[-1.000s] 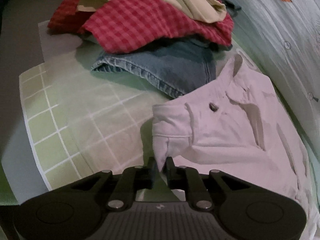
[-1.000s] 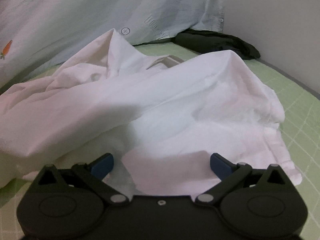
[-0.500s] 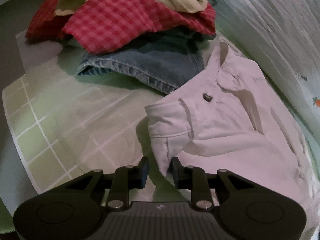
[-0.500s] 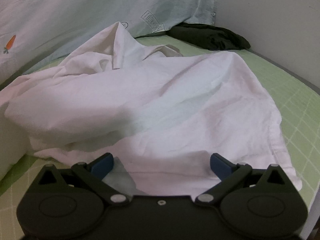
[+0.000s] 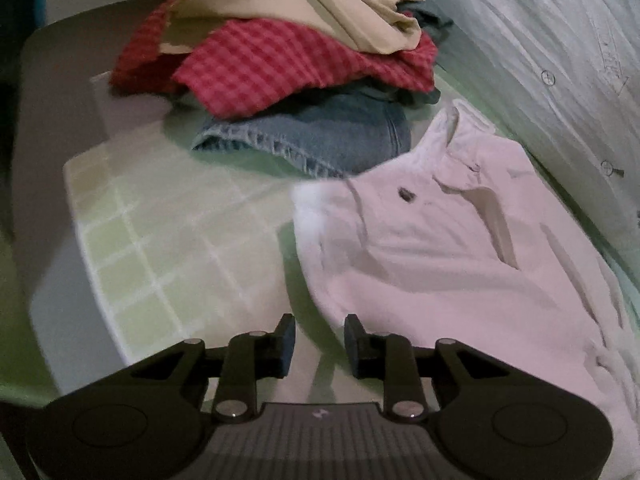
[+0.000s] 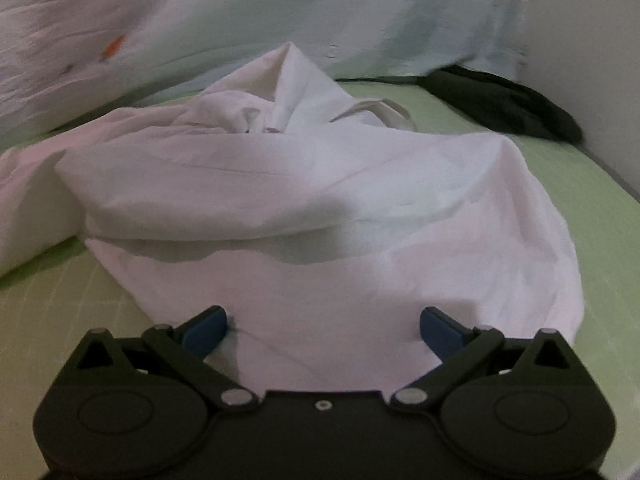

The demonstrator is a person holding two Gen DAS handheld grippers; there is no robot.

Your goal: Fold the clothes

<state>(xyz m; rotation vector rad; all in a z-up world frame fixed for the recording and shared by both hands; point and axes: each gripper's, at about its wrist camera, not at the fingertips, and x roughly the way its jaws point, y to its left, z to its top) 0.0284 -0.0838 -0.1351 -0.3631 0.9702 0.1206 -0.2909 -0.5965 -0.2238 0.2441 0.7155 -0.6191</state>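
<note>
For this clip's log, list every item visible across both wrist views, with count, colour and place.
white shirt: one, white, crumpled on the mat at centre, dark button near the collar
denim garment: one, blue, bottom of the pile behind the shirt
checked garment: one, red, on the denim
beige garment: one, tan, top of the pile
dark garment: one, black, far corner by the wall
grid mat: one, pale green with white lines, under everything
printed sheet: one, pale blue with carrot print, behind the shirt
left tongs: open, empty, beside the shirt's edge
right tongs: open wide, shirt hem between the fingers
</note>
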